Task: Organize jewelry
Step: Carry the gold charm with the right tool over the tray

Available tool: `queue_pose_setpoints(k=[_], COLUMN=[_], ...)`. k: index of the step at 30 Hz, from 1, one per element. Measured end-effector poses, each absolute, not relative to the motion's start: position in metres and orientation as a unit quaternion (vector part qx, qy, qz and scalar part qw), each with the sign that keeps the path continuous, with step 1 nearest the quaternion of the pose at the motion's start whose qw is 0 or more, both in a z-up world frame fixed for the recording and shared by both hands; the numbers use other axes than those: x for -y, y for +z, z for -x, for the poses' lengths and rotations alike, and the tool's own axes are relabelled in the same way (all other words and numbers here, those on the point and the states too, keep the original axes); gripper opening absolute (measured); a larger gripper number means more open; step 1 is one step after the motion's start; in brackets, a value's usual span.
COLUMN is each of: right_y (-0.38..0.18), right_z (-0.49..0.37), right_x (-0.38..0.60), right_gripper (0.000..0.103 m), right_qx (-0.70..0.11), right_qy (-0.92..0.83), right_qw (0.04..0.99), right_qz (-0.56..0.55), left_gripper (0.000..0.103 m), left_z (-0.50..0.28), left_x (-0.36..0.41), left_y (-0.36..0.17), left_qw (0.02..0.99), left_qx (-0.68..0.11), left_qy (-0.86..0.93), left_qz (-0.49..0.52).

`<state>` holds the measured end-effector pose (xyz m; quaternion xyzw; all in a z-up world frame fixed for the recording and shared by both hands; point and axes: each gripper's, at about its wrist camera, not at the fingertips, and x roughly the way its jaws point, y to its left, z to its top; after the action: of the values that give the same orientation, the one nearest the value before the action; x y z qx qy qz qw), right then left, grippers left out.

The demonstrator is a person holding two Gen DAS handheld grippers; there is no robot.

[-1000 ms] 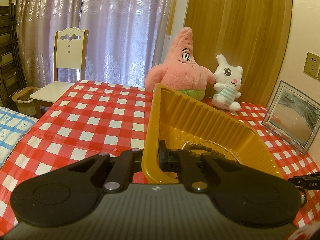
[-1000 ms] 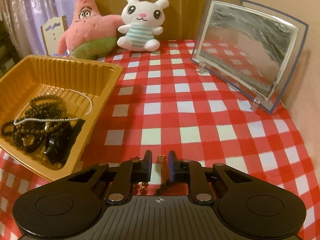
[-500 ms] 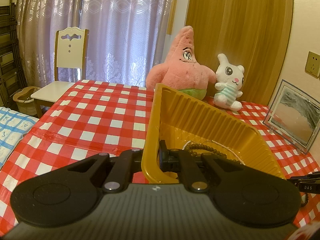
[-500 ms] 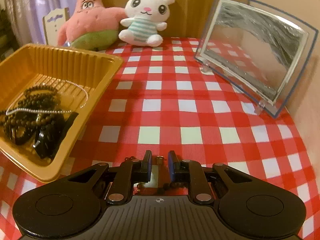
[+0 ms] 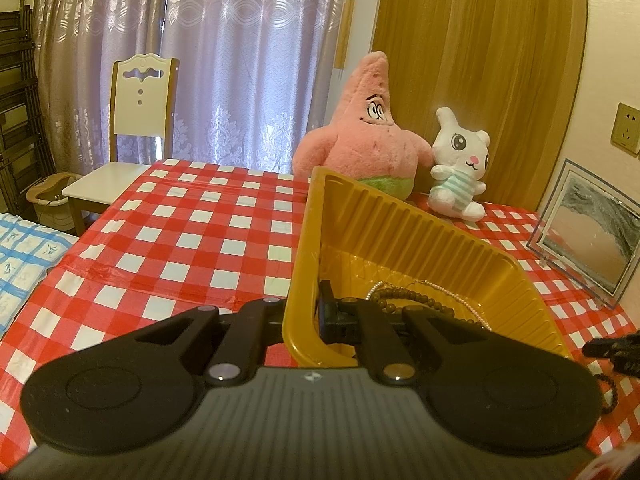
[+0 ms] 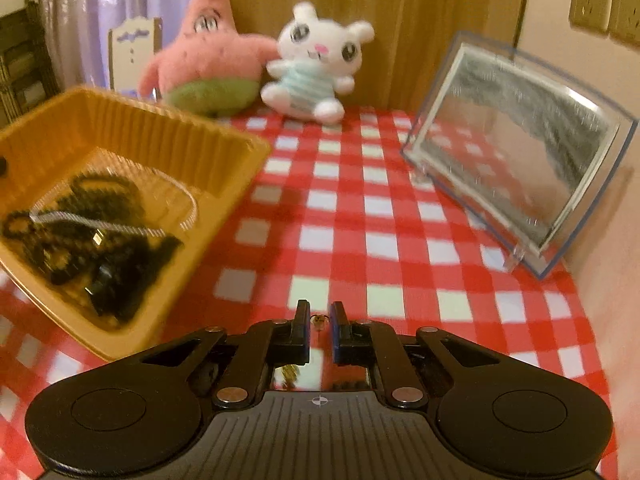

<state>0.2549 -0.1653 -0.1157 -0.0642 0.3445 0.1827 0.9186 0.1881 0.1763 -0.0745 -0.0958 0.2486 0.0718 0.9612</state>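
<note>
My left gripper [image 5: 306,312] is shut on the near wall of a yellow plastic tray [image 5: 400,232] and holds it tilted on the red checked table. Dark bead strands [image 5: 404,298] and a pearl strand [image 5: 456,300] lie inside; the right wrist view shows them heaped in the tray [image 6: 168,132] as dark beads [image 6: 80,232]. My right gripper [image 6: 319,324] is nearly shut on a dark beaded bracelet; one small bead [image 6: 319,320] shows between the fingers. In the left wrist view the bracelet [image 5: 608,396] hangs below the right gripper at the right edge.
A pink star plush [image 5: 368,148] and a white bunny plush [image 5: 460,168] sit at the table's back. A glass-framed picture [image 6: 528,148] stands at the right. A white chair [image 5: 132,132] stands beyond the table's left side.
My right gripper has lifted with the bracelet and swung a little toward the tray; its view is now blurred. The left gripper has kept its hold on the tray.
</note>
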Motion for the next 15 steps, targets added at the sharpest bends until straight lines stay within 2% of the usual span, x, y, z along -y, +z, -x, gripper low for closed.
queue_pose_setpoints(k=[6, 15], right_y=[-0.078, -0.055], right_z=[-0.250, -0.261], right_x=[0.155, 0.097], right_gripper=[0.010, 0.010], right_qx=[-0.317, -0.329], right_qy=[0.226, 0.316], right_qw=[0.921, 0.886], right_qz=[0.011, -0.086], left_gripper=[0.006, 0.006], left_z=[-0.188, -0.188], left_x=[-0.177, -0.176], left_y=[-0.075, -0.073], left_qw=[0.962, 0.962], left_qx=[-0.248, -0.246], left_qy=[0.071, 0.071], left_qz=[0.093, 0.093])
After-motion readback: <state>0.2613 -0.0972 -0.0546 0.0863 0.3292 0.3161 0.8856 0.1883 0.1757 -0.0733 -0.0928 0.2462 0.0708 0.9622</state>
